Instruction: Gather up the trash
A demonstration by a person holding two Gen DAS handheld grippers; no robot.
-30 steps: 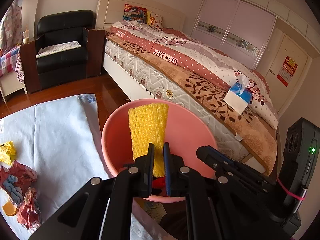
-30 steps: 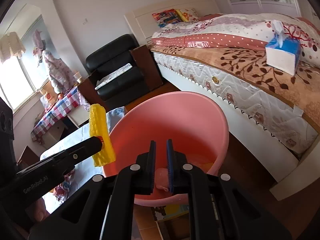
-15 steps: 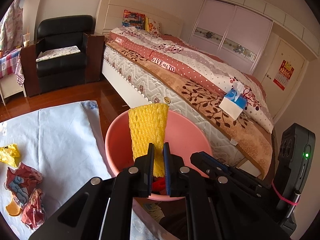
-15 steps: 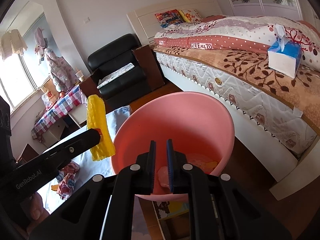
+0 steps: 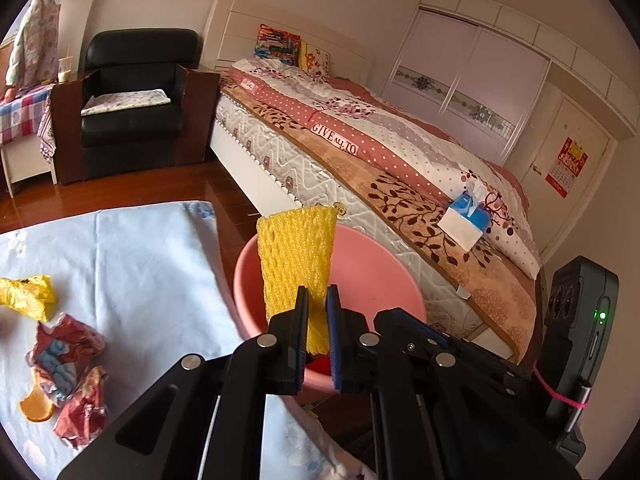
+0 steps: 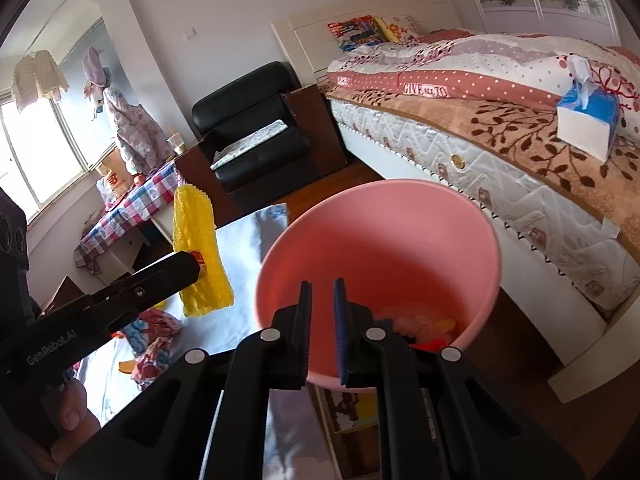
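The left gripper [image 5: 317,322] clamps one yellow foam net [image 5: 295,258] above the table [image 5: 140,264] edge; the right gripper [image 6: 322,330] pinches the one pink basin [image 6: 476,252] by its rim.

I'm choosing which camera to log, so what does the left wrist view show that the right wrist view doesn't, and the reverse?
Only the left wrist view shows the wall calendar and the yellow wrapper on the cloth. Only the right wrist view shows the window, a thumb and the trash at the bottom of the pink basin. Both show the yellow foam net in the left gripper, the basin clamped by the right gripper, the bed and the tissue box.
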